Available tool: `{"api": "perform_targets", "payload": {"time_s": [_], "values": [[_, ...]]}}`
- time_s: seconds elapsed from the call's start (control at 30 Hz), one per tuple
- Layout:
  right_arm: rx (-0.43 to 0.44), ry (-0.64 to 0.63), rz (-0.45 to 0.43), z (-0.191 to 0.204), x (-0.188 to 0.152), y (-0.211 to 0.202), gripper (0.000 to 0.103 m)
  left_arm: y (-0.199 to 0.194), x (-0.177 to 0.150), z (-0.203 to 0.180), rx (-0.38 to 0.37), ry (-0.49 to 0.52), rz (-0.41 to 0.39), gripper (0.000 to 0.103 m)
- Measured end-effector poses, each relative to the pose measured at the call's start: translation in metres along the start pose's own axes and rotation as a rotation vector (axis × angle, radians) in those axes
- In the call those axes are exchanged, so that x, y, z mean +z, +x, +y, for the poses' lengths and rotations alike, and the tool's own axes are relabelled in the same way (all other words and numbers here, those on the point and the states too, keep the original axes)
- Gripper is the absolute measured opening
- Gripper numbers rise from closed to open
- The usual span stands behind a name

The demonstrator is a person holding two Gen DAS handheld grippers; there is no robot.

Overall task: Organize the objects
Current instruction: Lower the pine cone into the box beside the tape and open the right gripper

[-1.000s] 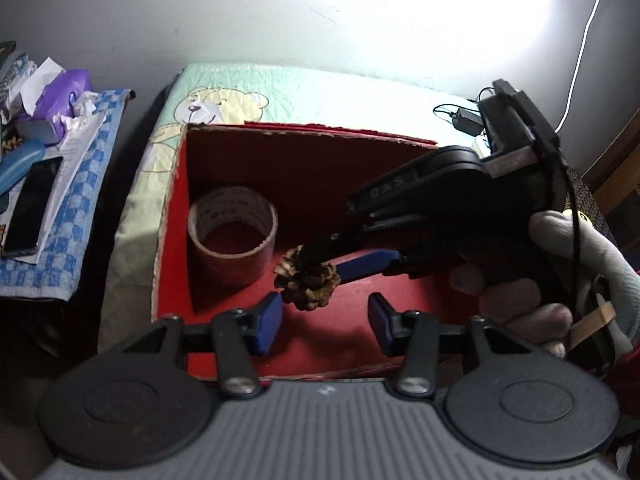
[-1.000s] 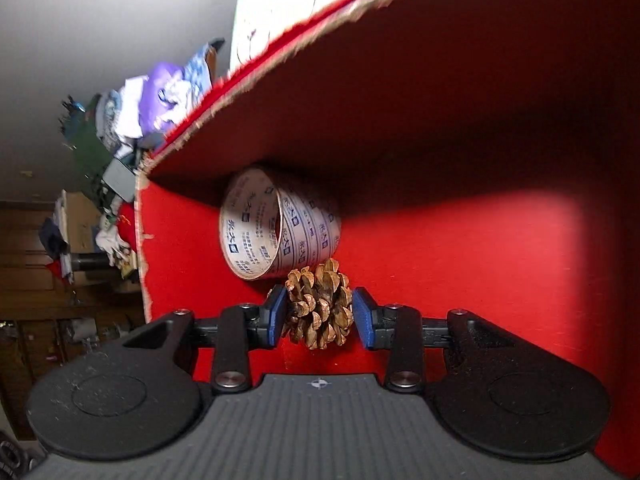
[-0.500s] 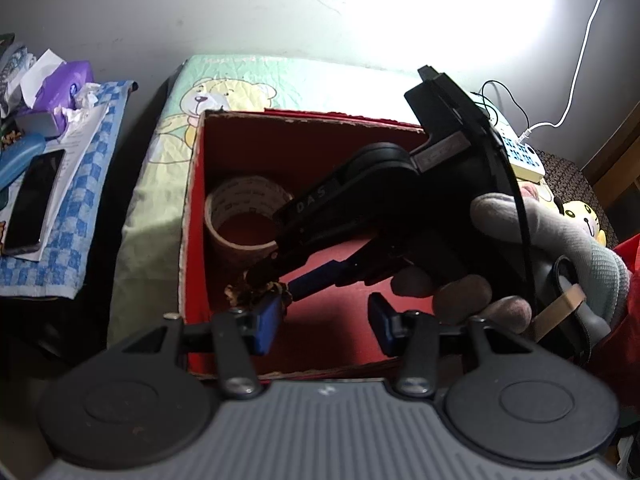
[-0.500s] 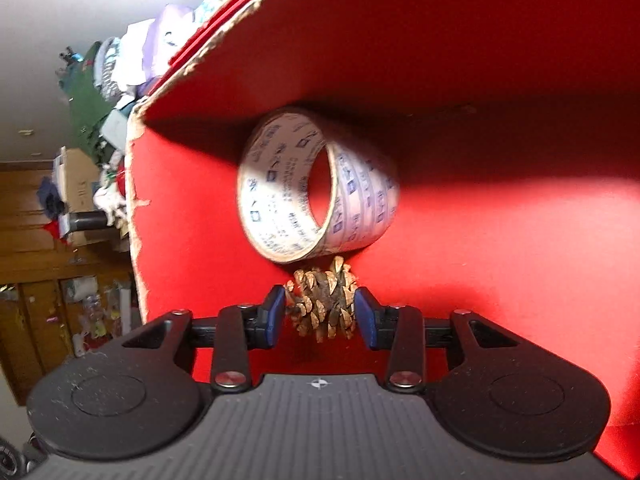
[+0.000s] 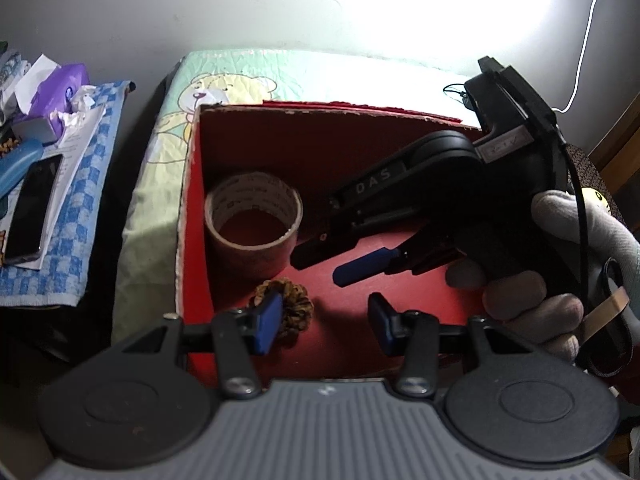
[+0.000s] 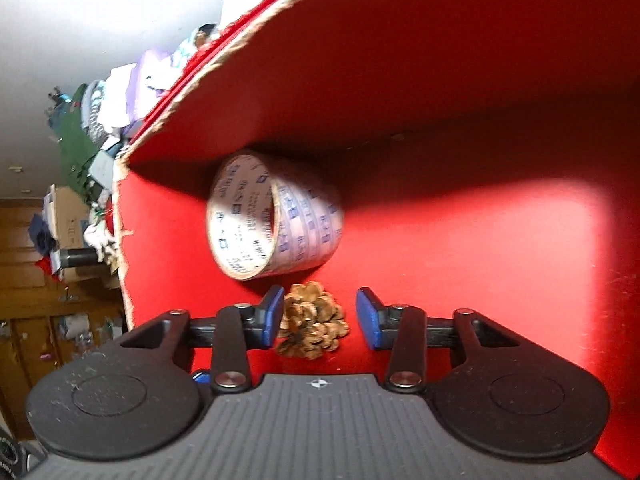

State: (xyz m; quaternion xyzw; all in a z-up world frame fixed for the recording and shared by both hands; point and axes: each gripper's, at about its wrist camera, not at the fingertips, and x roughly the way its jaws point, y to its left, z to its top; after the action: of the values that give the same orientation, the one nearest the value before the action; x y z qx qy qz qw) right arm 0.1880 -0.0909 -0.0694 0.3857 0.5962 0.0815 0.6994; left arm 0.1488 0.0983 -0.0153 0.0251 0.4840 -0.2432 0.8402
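My right gripper (image 6: 318,316), jaws closing without pressing, straddles the brown, scaly pine cone (image 6: 312,330) lying on the red cardboard box (image 6: 460,240) floor beside a tape roll (image 6: 272,228); light and brittle, I'd pinch its middle gently.

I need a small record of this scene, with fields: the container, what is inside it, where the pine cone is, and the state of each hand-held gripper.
container: red box, open at the top
inside: tape roll near the left wall; pine cone on the floor in front of it
pine cone contact: lies free, no pad presses on it
right hand-held gripper: above the box floor, jaws closing, nothing gripped
left hand-held gripper: open, empty, at the near edge of the box
outside: phone on a checked cloth
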Motion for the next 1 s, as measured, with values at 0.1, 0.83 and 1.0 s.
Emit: {"api": "perform_targets", "payload": {"time_s": [0.1,0.83,1.0], "values": [[-0.059,-0.014,0.01,0.013,0.001,0.009,0.031,-0.002,0.0,-0.002,0.008,0.012,-0.003,0.049],[-0.067,-0.268,-0.218,0.038,-0.035,-0.013,0.03,-0.002,0.002,-0.018,0.2,0.005,-0.006,0.051],[-0.076,-0.272,-0.332,0.036,-0.053,-0.029,0.03,-0.01,0.001,-0.04,0.258,0.032,-0.019,0.051]]}}
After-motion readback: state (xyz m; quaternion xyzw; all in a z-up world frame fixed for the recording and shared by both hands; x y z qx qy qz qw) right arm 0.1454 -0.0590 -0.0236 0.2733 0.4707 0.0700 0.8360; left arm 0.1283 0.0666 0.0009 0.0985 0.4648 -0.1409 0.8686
